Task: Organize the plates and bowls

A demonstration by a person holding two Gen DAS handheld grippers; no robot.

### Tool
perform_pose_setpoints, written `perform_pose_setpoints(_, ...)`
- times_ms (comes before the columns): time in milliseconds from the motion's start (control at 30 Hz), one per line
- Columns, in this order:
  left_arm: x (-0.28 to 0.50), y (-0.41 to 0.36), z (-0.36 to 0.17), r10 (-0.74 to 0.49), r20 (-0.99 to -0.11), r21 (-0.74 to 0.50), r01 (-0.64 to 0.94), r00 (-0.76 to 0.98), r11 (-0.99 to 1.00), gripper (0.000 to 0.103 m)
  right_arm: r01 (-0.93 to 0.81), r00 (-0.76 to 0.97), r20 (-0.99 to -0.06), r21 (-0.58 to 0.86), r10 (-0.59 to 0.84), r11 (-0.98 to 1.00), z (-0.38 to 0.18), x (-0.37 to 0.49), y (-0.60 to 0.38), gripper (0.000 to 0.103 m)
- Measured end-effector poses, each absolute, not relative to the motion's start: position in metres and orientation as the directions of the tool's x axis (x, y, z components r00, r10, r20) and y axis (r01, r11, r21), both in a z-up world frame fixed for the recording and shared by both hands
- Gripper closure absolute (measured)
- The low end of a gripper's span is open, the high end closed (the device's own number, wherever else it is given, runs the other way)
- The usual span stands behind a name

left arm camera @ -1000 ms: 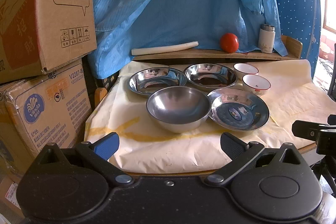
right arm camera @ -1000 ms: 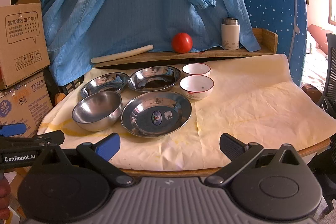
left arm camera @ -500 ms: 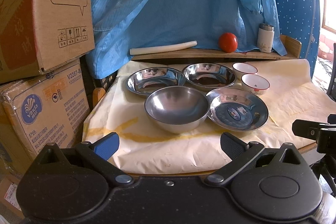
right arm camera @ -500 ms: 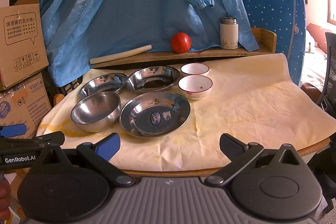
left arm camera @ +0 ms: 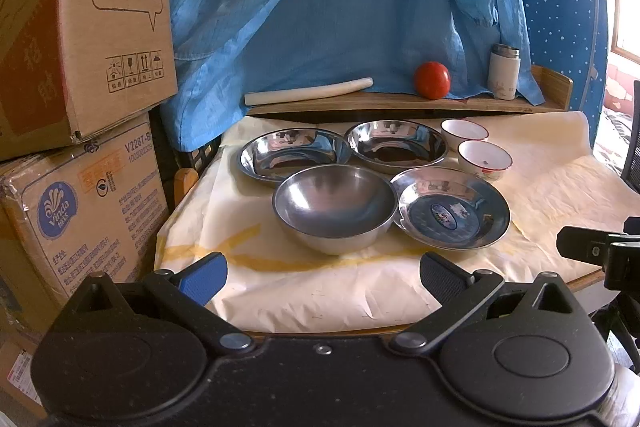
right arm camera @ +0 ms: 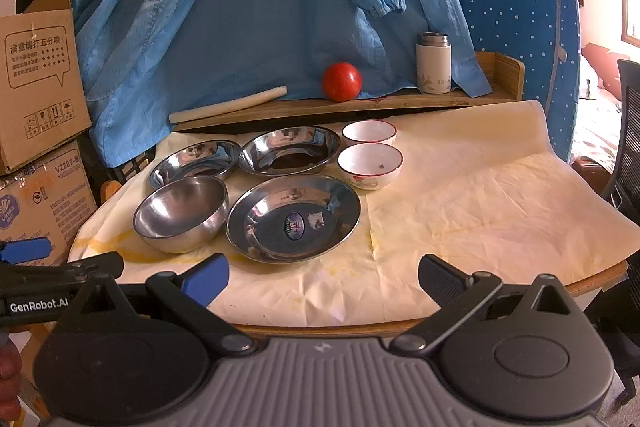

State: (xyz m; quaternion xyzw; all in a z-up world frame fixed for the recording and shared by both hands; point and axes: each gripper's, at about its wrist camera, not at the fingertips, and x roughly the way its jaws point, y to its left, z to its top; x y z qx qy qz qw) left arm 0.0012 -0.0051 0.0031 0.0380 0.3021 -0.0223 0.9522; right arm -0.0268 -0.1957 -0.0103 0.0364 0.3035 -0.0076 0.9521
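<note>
Edged slightly nearer; left claw (left arm camera: pixel 322 273) gapes wide, empty, steel bowl (left arm camera: pixel 334 213) dead ahead, nearest it.

This looks like a lived-in home room pressed into use as storage. Stacked cardboard boxes (left arm camera: pixel 76 39) with shipping marks stand at the left, one bearing a tissue brand. A blue garment (right arm camera: pixel 248 7) hangs behind the table (right arm camera: pixel 600 273), which is covered with creased cream paper (right arm camera: pixel 480 195). A wooden shelf (right arm camera: pixel 400 103) holds a tomato (right arm camera: pixel 342 81), a thermos (right arm camera: pixel 433 63) and a pale rolling pin (right arm camera: pixel 228 105). Steel dishes (right arm camera: pixel 294 218) and small china bowls (right arm camera: pixel 370 165) suggest everyday household use.
</note>
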Motion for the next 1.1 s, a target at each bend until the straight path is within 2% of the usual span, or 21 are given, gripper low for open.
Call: perform_pose_setpoints(1100, 0.0004, -0.0043, -0.0001, -0.025, -0.579, 0.056, 0.070, 0.815, 0.996, 0.001, 0.042, 0.813, -0.583, 0.068, 0.006, 0.997, -0.0131, -0.0272, -0.1962, 0.000)
